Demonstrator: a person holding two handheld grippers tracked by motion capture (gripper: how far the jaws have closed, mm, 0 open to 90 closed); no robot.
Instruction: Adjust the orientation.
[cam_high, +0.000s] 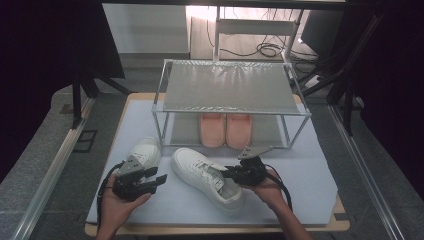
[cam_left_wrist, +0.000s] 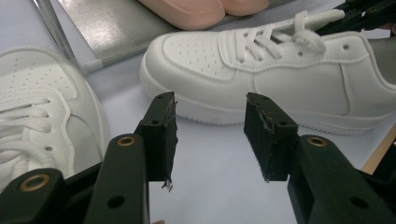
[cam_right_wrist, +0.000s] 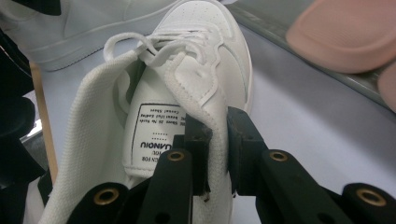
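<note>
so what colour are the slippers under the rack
Peach pink slippers, clearest in the high view.

From above your near edge, the high view looks forward and down over the surface (cam_high: 305, 185). Each hand-held gripper's camera sits close, both sharing the white sneaker (cam_left_wrist: 280, 79) with it.

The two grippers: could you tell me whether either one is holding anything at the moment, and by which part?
The right gripper pinches the nearer white sneaker by its collar edge beside the tongue. The left gripper is open and holds nothing.

Two white sneakers (cam_high: 207, 178) (cam_high: 145, 152), seemingly two pink slippers (cam_high: 212, 129) (cam_high: 238, 130), one metal rack (cam_high: 230, 87).
</note>
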